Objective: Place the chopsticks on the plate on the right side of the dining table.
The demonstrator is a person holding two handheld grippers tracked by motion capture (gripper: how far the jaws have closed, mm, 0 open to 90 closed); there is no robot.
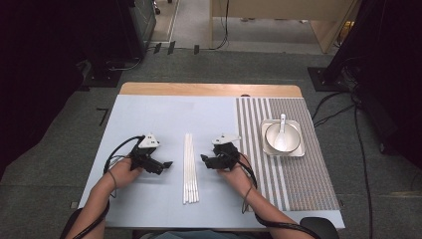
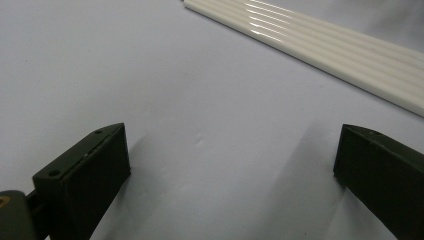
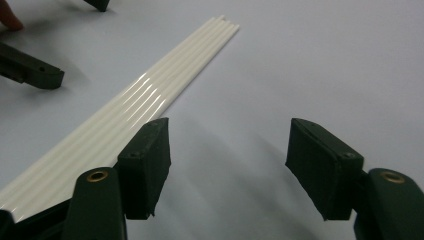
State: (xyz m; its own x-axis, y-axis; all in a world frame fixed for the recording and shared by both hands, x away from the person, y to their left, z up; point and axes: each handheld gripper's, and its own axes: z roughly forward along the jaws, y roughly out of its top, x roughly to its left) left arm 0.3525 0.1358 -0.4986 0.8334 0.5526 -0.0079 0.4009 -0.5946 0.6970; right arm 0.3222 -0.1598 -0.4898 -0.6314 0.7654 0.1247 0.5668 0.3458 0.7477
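Several white chopsticks (image 1: 190,168) lie side by side in a tight row on the pale blue mat (image 1: 164,124), running front to back between my two grippers. My left gripper (image 1: 168,164) rests just left of them, open, its jaws wide apart over bare mat (image 2: 210,100), with the chopsticks (image 2: 320,47) crossing ahead of it. To the right of the row my right gripper (image 1: 204,158) is open too. In the right gripper view the chopsticks (image 3: 125,112) pass beside one jaw, and nothing is between the jaws.
A square white plate (image 1: 299,148) on the striped placemat (image 1: 293,174) at the right holds a white bowl (image 1: 271,135) with a white spoon (image 1: 282,130) in it. The wooden table edge (image 1: 209,89) shows at the back. Cables trail over the floor around.
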